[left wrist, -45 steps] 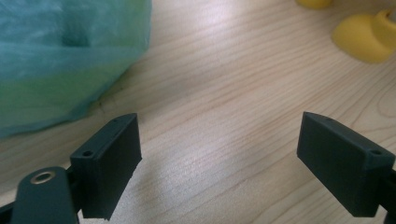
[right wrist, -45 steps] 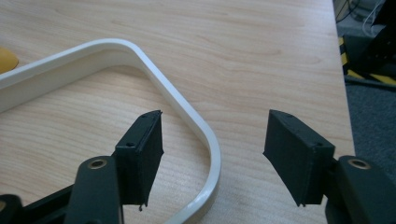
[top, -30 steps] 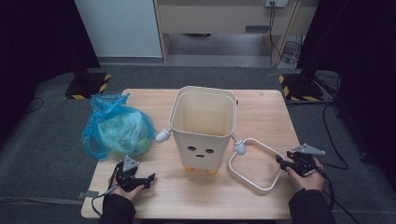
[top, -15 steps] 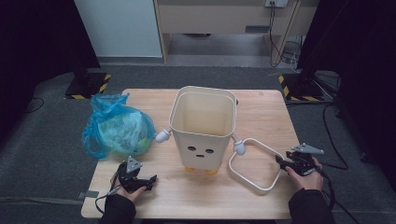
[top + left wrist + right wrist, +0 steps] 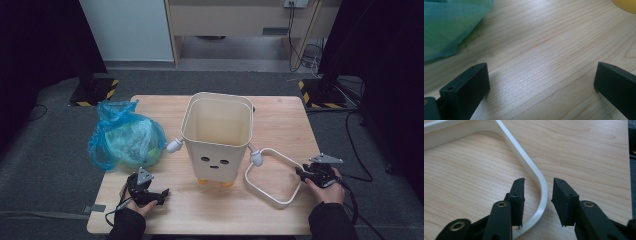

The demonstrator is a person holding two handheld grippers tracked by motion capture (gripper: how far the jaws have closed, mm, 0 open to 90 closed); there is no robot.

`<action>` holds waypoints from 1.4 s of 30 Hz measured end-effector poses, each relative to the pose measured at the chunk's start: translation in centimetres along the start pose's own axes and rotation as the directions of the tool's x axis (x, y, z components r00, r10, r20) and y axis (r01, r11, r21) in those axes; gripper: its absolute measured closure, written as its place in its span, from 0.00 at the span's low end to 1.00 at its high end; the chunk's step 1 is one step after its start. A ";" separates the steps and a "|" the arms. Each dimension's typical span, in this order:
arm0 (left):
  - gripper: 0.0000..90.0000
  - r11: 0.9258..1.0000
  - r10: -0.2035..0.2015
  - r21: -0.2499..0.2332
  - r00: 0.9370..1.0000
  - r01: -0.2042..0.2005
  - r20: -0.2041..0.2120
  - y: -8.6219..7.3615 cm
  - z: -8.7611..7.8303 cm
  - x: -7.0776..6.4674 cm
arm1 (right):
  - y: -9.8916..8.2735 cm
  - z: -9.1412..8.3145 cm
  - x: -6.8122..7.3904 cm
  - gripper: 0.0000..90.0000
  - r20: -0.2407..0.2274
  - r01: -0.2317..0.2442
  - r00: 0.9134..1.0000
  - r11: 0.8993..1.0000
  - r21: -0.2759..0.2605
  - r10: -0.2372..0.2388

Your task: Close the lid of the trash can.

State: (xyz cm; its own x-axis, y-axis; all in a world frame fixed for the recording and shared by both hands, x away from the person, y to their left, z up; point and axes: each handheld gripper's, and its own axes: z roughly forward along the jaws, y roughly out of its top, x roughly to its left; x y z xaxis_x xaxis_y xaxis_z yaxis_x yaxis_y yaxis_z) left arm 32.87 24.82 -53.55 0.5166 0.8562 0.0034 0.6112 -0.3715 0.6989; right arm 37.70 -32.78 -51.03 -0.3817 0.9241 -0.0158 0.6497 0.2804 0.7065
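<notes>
Right hand-held gripper (image 5: 537, 187): low over the surface at its right side in the high view; jaws astride the rounded corner of the white handle (image 5: 537, 177), one inside the loop, one outside; jaws have just been closing, with a gap left on both sides of the bar, so not yet pinching it
Left hand-held gripper (image 5: 541, 82): spread as wide as it goes; jaws have just been opening; bare wood between them; low over the near left part of the surface
White handle: a rounded-square loop lying flat on the wood, hinged by a white knob to the bin's right side; its far corner sits between the right jaws
Bin (image 5: 217, 137): cream, tall, open-topped, upright at mid-surface; face on its front of two dark dots and a small mouth; two yellow feet; a second white knob on its left side
Blue bag (image 5: 125, 137): translucent plastic, knotted top, greenish contents; on the left of the surface, just beside the bin's left knob
Surface (image 5: 280, 115): pale wood, grain visible
Writing: no brand, label or lettering legible on bin, bag or handle
</notes>
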 end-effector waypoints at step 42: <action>0.00 1.000 -0.001 0.000 1.000 0.001 0.000 0.0 0.0 0.0 | 1.8 0.6 0.1 0.89 0.035 -0.015 0.999 1.000 -0.006 0.015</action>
State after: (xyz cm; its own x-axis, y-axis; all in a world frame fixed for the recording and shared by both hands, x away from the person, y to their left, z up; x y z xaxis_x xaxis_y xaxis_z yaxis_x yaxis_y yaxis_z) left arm 32.87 24.81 -53.55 0.5160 0.8566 0.0030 0.6115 -0.3709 0.6989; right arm 39.22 -32.02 -50.24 -0.3482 0.9369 -0.0302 0.6511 0.2650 0.7112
